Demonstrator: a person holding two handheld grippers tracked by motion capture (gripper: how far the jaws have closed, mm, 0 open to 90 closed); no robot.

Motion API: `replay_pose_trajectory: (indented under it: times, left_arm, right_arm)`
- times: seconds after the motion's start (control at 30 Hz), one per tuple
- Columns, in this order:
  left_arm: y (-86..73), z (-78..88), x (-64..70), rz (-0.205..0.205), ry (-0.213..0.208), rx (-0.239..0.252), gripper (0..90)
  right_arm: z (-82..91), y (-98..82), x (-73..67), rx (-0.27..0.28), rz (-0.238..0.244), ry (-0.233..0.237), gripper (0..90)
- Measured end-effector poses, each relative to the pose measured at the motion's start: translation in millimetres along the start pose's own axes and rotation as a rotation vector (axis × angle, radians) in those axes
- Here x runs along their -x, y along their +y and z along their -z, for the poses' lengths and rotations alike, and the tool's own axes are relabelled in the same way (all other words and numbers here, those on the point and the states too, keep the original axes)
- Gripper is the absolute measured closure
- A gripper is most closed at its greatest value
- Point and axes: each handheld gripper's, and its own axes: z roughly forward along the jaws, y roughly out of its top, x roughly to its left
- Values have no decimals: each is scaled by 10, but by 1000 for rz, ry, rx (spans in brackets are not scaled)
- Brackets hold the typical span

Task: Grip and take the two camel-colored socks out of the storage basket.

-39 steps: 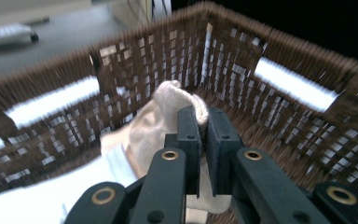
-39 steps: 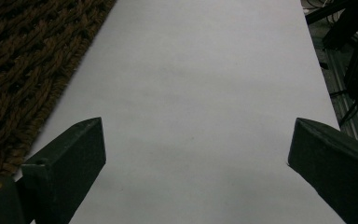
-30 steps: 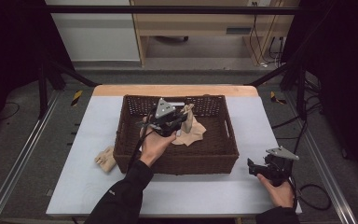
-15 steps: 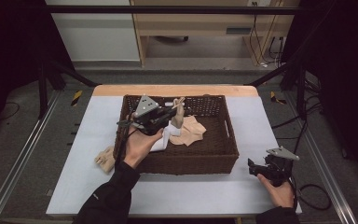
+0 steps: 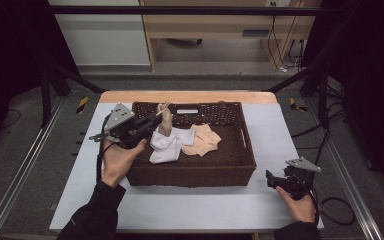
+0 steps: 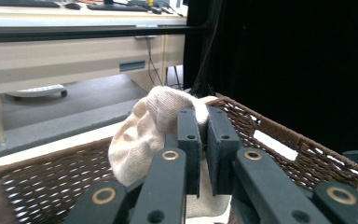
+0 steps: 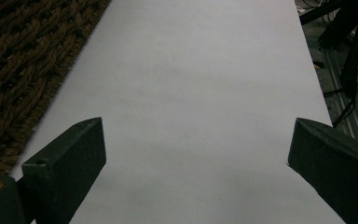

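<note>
Left tongs (image 5: 161,116) are clamping a beige sock (image 6: 142,135) over the wicker basket (image 5: 195,172); right tongs (image 7: 196,163) are gaping apart, resting on the worktop (image 7: 205,70).

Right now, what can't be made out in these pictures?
- Left claw, left gripper view: its black jaws cover the pinch point on the beige sock, whose lower end is cut off by the bottom edge.
- Basket, high view: the near wall hides the floor strip behind it.
- Right claw, right gripper view: the basket is cut off by the left edge.
</note>
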Motion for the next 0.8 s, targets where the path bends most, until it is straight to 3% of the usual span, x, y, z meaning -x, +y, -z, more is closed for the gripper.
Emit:
replay_pose_trajectory:
  times: [0.43,0.8]
  left_arm:
    - [-80,522,-373,54,72,55,848]
    - [-320,838,-669,98,151,56,847]
  right_arm:
    - [-5,-3,-6,-5,4,-1,45]
    - [-9,-6,-7,-8,6,-2,45]
